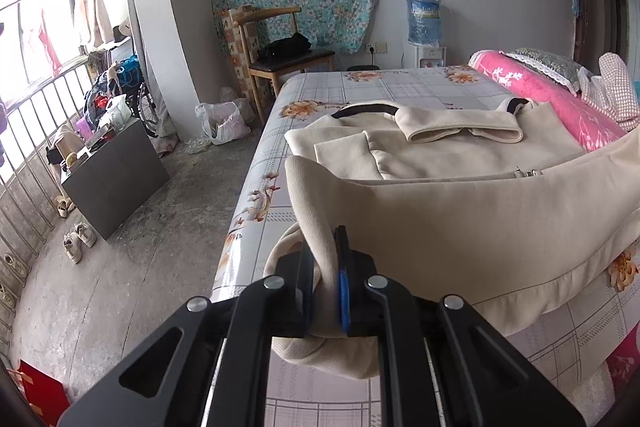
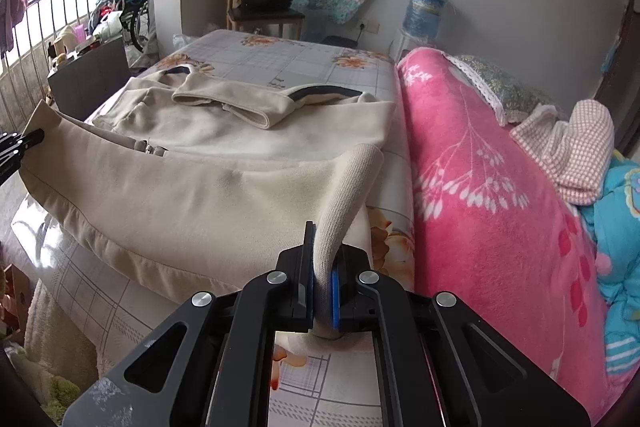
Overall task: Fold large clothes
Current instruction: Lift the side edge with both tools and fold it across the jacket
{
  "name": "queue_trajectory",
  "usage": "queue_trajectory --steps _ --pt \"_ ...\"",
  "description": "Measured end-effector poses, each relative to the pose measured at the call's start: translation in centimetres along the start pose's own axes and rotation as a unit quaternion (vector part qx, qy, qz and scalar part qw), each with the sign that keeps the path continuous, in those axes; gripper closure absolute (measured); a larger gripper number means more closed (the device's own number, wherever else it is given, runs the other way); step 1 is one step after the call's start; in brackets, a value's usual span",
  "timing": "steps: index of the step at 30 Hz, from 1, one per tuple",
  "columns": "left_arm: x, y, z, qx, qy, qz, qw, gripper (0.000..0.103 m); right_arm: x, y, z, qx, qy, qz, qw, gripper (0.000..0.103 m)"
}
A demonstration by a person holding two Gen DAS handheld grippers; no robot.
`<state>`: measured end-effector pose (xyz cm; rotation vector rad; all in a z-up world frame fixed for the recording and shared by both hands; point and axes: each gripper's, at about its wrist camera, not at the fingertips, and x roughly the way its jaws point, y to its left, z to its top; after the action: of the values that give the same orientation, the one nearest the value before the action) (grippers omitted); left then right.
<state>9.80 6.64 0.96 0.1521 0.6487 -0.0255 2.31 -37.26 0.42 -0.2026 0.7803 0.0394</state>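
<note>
On the bed [image 1: 380,83], over its floral cover, lies the cream jacket [image 1: 460,151], sleeves folded across its chest. My left tool [image 1: 326,267] is clamped on one ribbed corner of the hem, my right tool [image 2: 324,267] on the other, and the lower edge hangs lifted between them above the cover. Just beside the jacket runs a pink blanket [image 2: 480,167].

Both wrist cameras look forward along their tongs, low and close over the bed [image 1: 360,83] — both take in the cream jacket [image 2: 224,131] and far wall.
</note>
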Motion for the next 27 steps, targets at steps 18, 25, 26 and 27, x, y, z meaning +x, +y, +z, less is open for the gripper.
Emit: queue_trajectory --steps 18,25,26,27 --pt "-2.5 0.6 5.7 0.000 -0.086 0.015 0.9962 0.094 -2.5 -1.8 3.8 0.028 -0.091 0.001 0.995 0.099" --pt "2.5 1.0 12.9 0.014 -0.097 0.010 0.9951 0.094 1.1 -4.1 10.0 0.035 -0.112 -0.001 0.993 0.099" --pt "3.7 1.0 14.0 0.017 -0.092 0.007 0.9956 0.094 2.1 -4.6 11.1 0.041 -0.109 0.003 0.993 0.099" --pt "5.1 1.0 15.1 0.018 -0.086 0.004 0.9962 0.094 3.1 -5.0 12.0 0.045 -0.106 0.006 0.993 0.099"
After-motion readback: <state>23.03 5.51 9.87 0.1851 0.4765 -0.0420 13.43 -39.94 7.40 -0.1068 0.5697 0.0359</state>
